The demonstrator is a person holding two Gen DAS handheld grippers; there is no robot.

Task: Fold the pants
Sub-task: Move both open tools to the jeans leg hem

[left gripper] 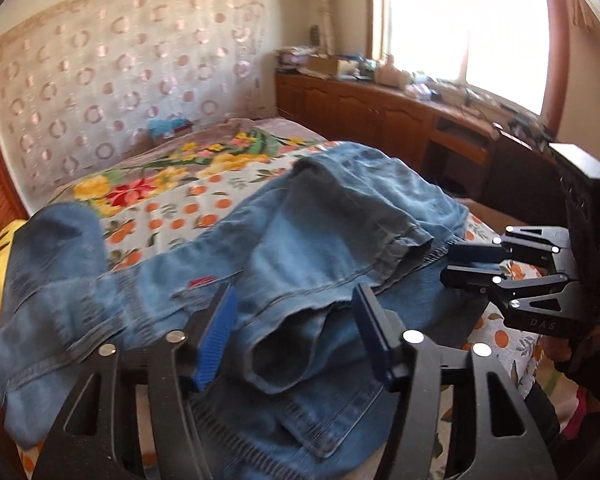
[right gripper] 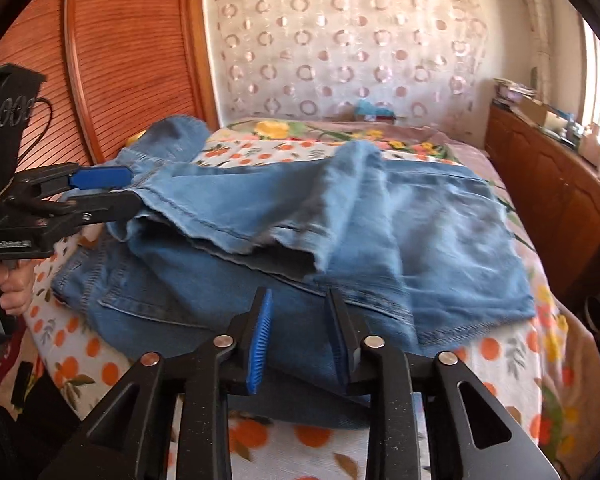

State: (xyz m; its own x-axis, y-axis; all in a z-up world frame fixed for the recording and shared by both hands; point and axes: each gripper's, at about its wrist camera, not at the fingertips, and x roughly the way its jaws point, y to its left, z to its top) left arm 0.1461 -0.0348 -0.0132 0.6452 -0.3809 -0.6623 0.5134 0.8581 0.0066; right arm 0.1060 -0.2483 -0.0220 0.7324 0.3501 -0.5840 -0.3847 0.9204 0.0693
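Lying across the near part of a bed w/ an orange-fruit print sheet [right gripper: 496, 354]: one pair of faded blue denim pants [right gripper: 420, 232], partly folded, legs doubled over the seat, hems toward the bed's near edge; a back pocket shows at the near left in the right wrist view. One bunched section rises toward the reddish slatted wooden headboard [right gripper: 132, 60] at the bed's left side.

Writing: "DAS" in pale letters on the black frame of the right gripper [left gripper: 452, 262], left wrist view. Small white label on the left gripper [right gripper: 112, 188] body, right wrist view, too blurred to read. Raised characters on its black camera housing, illegible.

Left gripper [left gripper: 296, 320]: jaws about half apart, blue ribbed pads either side of a leg hem opening; in the right wrist view denim sits at its tips near the bed's left edge, but whether the pads press on it can't be told.

Right gripper [right gripper: 296, 332]: jaws partly apart, over the denim at the bed's near edge, nothing clamped.

A hand [right gripper: 16, 292] grips the left gripper's handle.
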